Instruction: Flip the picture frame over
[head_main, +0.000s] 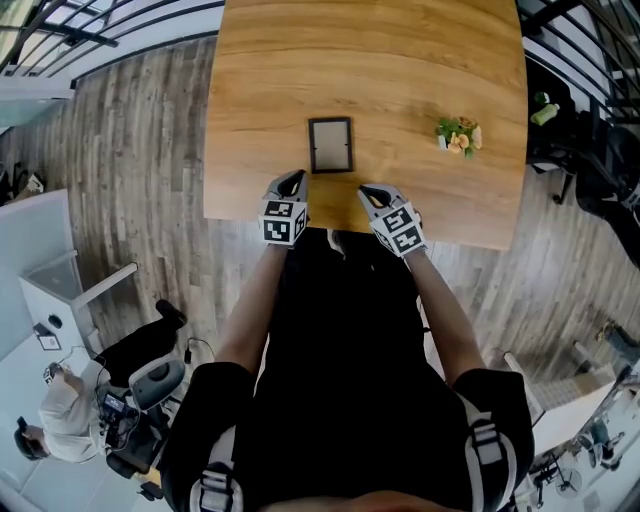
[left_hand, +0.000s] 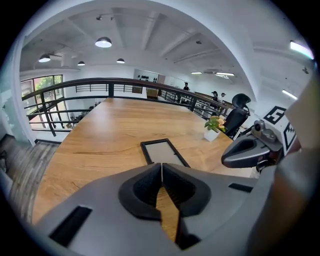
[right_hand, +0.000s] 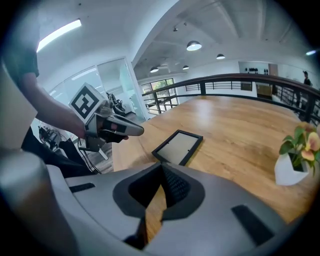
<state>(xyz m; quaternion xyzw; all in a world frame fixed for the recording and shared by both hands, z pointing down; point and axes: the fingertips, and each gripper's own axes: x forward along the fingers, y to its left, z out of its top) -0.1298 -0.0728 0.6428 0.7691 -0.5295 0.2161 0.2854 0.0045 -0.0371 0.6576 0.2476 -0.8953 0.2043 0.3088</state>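
The picture frame (head_main: 330, 145) lay flat on the wooden table (head_main: 400, 60), close to the person's edge and between the two grippers, touched by neither. Its dark border enclosed a pale grey panel. No view showed whether that panel was glass or backing.

The left gripper (head_main: 291, 183) hovered just short of the frame's near left corner, and the right gripper (head_main: 368, 192) was near its right corner. Both pairs of jaws were closed together with nothing between them. Only bare wood showed through the slit behind the tips. In the head view the tips were small and dark, so their closure read clearly only in the gripper views.

A small potted plant (head_main: 458, 135) stood well to the frame's right, and the right gripper view cut it off at the picture's edge. Only the left gripper view showed distant people by the railing (left_hand: 125, 85). Only the head view showed another person in white (head_main: 60, 405) at the lower left.
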